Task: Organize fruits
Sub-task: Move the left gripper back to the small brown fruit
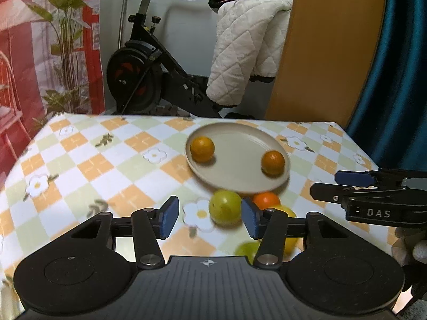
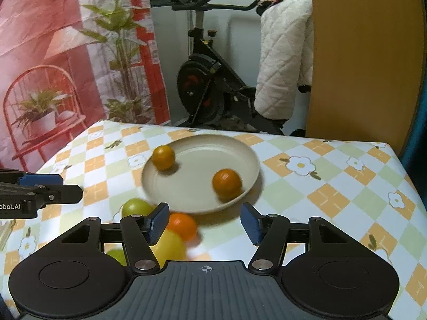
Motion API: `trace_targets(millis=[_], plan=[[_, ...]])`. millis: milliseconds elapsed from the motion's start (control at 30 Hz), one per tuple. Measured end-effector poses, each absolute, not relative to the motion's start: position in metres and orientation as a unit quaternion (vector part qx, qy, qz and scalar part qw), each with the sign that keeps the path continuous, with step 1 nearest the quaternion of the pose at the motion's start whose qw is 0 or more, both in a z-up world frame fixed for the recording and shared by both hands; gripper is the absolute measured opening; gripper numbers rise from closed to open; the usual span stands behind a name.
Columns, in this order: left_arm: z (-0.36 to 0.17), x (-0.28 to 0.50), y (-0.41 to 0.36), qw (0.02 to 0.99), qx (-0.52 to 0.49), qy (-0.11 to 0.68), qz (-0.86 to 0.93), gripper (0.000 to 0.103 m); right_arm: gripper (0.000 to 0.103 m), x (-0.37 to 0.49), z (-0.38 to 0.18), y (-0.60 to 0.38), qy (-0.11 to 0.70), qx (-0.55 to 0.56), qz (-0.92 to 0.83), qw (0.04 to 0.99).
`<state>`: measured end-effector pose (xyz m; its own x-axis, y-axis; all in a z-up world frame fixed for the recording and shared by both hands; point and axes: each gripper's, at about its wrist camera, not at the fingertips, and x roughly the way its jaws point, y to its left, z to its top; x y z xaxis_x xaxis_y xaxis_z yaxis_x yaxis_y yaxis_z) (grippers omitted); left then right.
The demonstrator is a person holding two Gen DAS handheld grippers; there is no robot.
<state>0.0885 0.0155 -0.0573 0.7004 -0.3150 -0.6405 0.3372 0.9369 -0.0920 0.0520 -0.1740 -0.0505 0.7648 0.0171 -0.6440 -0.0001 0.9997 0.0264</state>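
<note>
Green fruit [image 1: 225, 211] sits between left jaws, untouched.

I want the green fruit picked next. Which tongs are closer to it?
Left. The green fruit sits just ahead between the open left tongs; the right tongs are off to its right, near the plate.

beige plate [image 2: 250, 165] bearing two orange fruits [image 2: 226, 182], on tablecloth [image 2: 320, 186] checked orange, pale green and white with white flowers.
</note>
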Motion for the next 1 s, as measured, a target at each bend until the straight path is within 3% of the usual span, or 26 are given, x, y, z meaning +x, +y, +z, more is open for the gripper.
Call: trace_targets(millis=[167,367,1000], plan=[[-0.066,0.074,0.017,0.916,0.006,0.355,-0.186,0.042,0.051,0.029,-0.055,-0.163,0.349,0.011,0.012,0.937],[-0.074,0.059,0.02,0.913,-0.006,0.361,-0.187,0.041,0.044,0.004,-0.061,-0.159,0.358,0.021,0.021,0.933],[-0.099,0.036,0.016,0.909,0.005,0.37,-0.192,0.038,0.039,-0.04,-0.084,-0.149,0.406,0.018,0.041,0.913]])
